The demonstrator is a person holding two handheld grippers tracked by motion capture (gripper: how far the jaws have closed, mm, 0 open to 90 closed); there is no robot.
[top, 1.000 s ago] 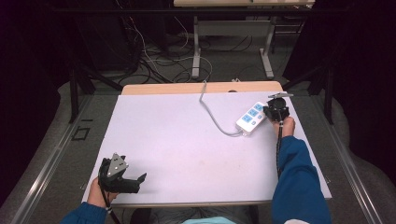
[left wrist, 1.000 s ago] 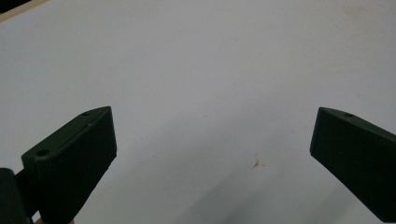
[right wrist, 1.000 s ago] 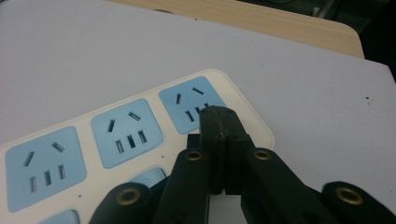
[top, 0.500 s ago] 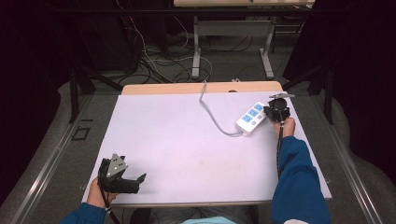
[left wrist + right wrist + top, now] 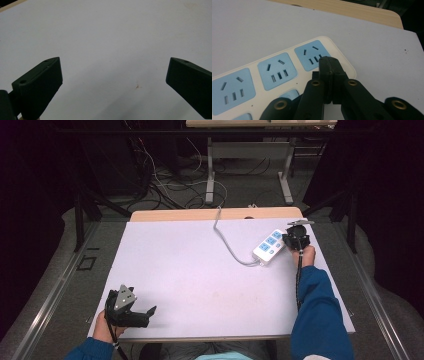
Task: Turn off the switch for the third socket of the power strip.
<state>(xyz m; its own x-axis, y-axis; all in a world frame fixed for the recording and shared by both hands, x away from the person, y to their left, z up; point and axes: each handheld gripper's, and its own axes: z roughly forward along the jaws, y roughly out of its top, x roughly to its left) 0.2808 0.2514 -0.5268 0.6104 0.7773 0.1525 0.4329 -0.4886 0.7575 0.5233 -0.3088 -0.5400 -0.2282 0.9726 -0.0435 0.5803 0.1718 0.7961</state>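
Up close, right gripper (image 5: 329, 62) jaws pressed together, empty, over glossy white rounded power strip (image 5: 274, 72); left gripper (image 5: 113, 82) jaws wide, empty

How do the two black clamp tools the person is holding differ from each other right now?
The left gripper has its jaws spread wide over bare white table, at the near left corner; the right gripper has its jaws shut together.

The left gripper is near nothing, while the right gripper's tips sit over the end of the white power strip with blue sockets at the far right.

Both are black, hand-held, and hold nothing.
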